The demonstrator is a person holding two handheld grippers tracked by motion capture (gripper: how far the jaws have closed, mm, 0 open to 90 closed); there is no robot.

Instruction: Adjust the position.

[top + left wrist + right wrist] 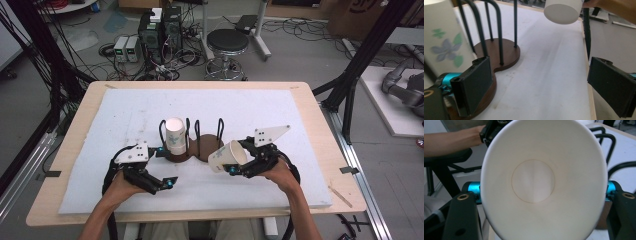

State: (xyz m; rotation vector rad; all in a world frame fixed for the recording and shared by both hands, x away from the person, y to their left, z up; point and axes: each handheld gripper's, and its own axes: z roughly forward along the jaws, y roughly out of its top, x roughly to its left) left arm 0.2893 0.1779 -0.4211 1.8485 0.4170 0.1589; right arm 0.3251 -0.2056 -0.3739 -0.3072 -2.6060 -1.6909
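Your right claw (234,167) gripped a tilted white paper cup (226,155) just beside the brown wooden rack with dark wire loops (200,148), while your left claw (159,167), gaping empty, sat beside the flowered paper cup (175,136) racked upside-down, its rim hidden.

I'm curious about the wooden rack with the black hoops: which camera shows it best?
The high view: the whole rack shows there, both round bases, all hoops, a cup standing in one end. The left gripper view gives a close look at part of its base and some hoops; the right gripper view shows hoop tops behind the held cup.
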